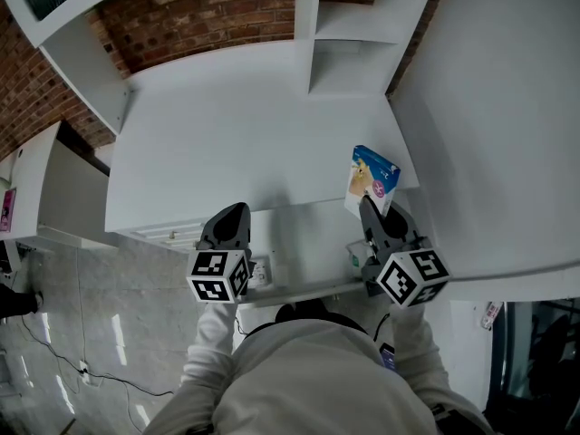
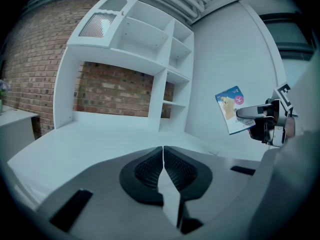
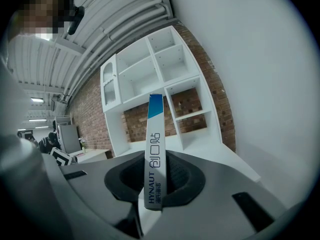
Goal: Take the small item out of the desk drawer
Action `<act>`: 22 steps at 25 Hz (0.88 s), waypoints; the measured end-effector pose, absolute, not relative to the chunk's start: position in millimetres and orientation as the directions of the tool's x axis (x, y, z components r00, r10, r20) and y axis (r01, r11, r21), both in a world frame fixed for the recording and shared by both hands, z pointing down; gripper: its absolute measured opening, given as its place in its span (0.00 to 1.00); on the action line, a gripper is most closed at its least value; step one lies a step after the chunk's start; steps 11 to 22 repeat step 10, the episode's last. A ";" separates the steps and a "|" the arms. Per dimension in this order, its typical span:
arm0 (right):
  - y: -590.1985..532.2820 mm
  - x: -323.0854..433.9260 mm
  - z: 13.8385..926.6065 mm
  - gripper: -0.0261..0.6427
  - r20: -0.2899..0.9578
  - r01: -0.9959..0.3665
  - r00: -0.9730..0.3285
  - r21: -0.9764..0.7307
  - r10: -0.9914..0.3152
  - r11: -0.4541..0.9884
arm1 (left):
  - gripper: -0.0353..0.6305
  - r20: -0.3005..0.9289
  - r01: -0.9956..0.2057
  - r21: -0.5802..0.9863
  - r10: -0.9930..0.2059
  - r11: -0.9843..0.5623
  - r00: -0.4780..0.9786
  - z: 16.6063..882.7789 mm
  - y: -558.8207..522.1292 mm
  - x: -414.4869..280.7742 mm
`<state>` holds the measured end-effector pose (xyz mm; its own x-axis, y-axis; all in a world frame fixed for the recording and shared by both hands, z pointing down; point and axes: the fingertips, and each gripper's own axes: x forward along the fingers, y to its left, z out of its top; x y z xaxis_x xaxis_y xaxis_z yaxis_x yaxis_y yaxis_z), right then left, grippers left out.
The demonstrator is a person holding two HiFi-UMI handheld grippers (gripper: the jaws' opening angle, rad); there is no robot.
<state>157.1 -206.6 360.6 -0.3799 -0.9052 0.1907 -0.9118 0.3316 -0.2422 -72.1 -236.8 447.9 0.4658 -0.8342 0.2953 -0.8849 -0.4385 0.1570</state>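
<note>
A small flat box point(image 1: 372, 178), white and blue with a cartoon picture, is held upright above the right front corner of the white desk point(image 1: 245, 125). My right gripper point(image 1: 369, 208) is shut on its lower end. The right gripper view shows the box point(image 3: 154, 154) edge-on between the pads, with blue print along its spine. Below the desk's front edge the drawer point(image 1: 304, 238) stands pulled out, and a small white item point(image 1: 260, 273) lies near its front left. My left gripper point(image 1: 236, 214) hangs over the drawer's left end, shut and empty point(image 2: 163, 166). The left gripper view shows the box point(image 2: 230, 109) at the right.
A white shelf unit point(image 1: 349, 34) stands at the back of the desk against a brick wall point(image 1: 199, 16). A white wall point(image 1: 498, 107) closes the right side. A low white cabinet point(image 1: 45, 188) and floor cables point(image 1: 82, 365) are at the left.
</note>
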 end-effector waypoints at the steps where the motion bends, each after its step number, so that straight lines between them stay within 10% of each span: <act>1: -206.6 157.2 360.7 0.16 0.189 -0.913 -0.378 -0.241 -0.906 0.331 | 0.09 0.296 -0.885 0.158 -0.834 -0.438 0.466 448.7 -236.5 -72.0; 22: -205.8 155.7 356.8 0.16 0.167 -0.911 -0.383 -0.234 -0.909 0.340 | 0.09 0.296 -0.884 0.159 -0.834 -0.439 0.467 449.7 -234.6 -72.3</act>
